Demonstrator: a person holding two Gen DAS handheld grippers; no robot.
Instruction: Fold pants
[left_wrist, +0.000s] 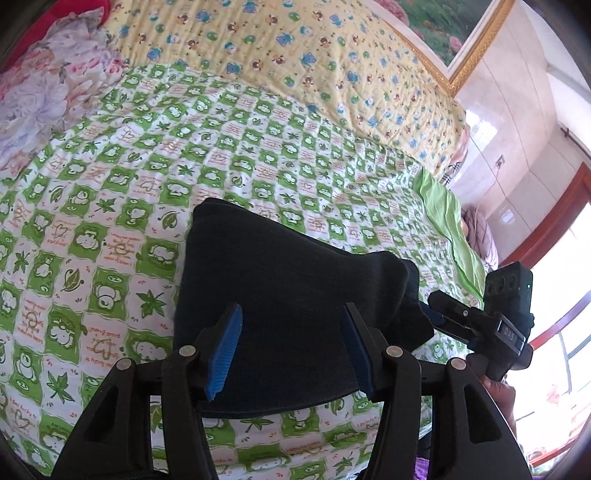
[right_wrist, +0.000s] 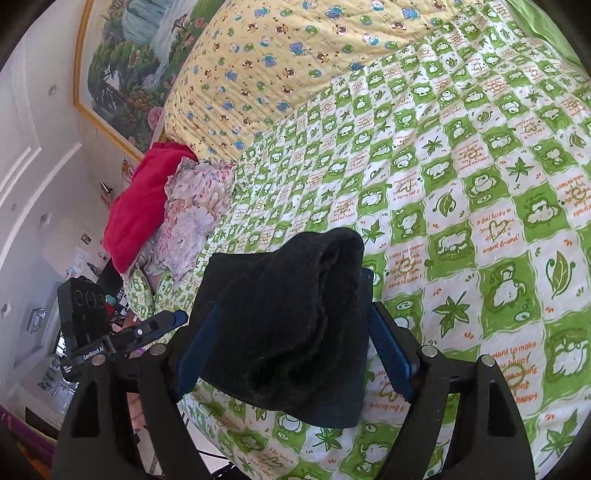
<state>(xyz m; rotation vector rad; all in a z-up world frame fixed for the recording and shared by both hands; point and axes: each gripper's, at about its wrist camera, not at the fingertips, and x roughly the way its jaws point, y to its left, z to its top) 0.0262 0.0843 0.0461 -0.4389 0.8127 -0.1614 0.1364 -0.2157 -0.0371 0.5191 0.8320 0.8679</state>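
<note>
A: Start with the bed (right_wrist: 480, 155). Its green-and-white checked quilt is soft and gives under any weight, so nothing laid on it will slide much.

B: And the pants (left_wrist: 280, 295)?

A: They lie on that quilt near its front edge, a dark, thick-looking bundle already doubled over on itself. In the right wrist view a rounded hump of cloth rises at the far end. I judge them light, limp and a bit fuzzy: no stiffness, so any lifted part will droop and drag the layers below.

B: Where would you take hold?

A: At a folded edge or corner, catching all layers together, not the loose hump.

B: The tools?

A: The left tool (left_wrist: 291, 347) stands spread, its blue pads (left_wrist: 225, 350) on either side of the cloth with no pinch visible. The right tool (right_wrist: 295, 354) is spread wide too, the bundle between its jaws, pads not pressing it.
</note>
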